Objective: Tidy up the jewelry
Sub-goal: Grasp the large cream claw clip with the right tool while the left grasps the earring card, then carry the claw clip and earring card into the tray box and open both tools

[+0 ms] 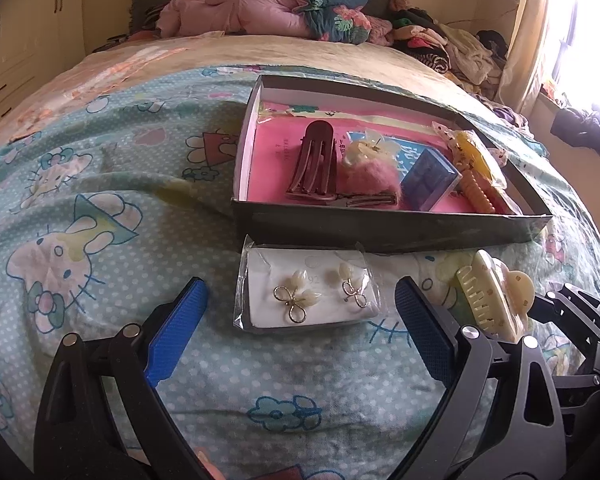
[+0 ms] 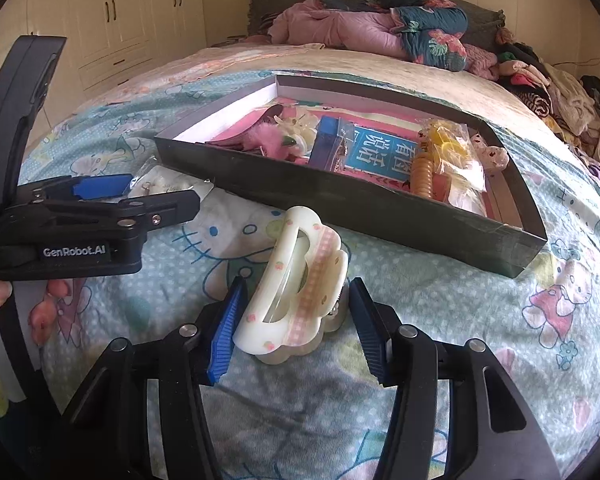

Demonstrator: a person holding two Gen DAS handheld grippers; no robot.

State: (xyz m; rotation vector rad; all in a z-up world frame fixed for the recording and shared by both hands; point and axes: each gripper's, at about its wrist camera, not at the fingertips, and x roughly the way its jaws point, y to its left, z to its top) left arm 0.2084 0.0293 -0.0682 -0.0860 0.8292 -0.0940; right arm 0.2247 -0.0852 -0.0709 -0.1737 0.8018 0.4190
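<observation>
A cream hair claw with pink checks lies on the bedspread between the blue pads of my right gripper. The left pad is at its edge; a narrow gap shows on the right side. The jaws are open. My left gripper is open too, and a plastic sleeve with a pair of cream-and-gold earrings lies just ahead between its fingers. The same hair claw sits to the right of that sleeve.
A shallow dark box stands just beyond, holding a maroon hair clip, a pink fluffy clip, a blue case and orange and yellow clips. Bedding and clothes are piled at the headboard. Cupboards line the left wall.
</observation>
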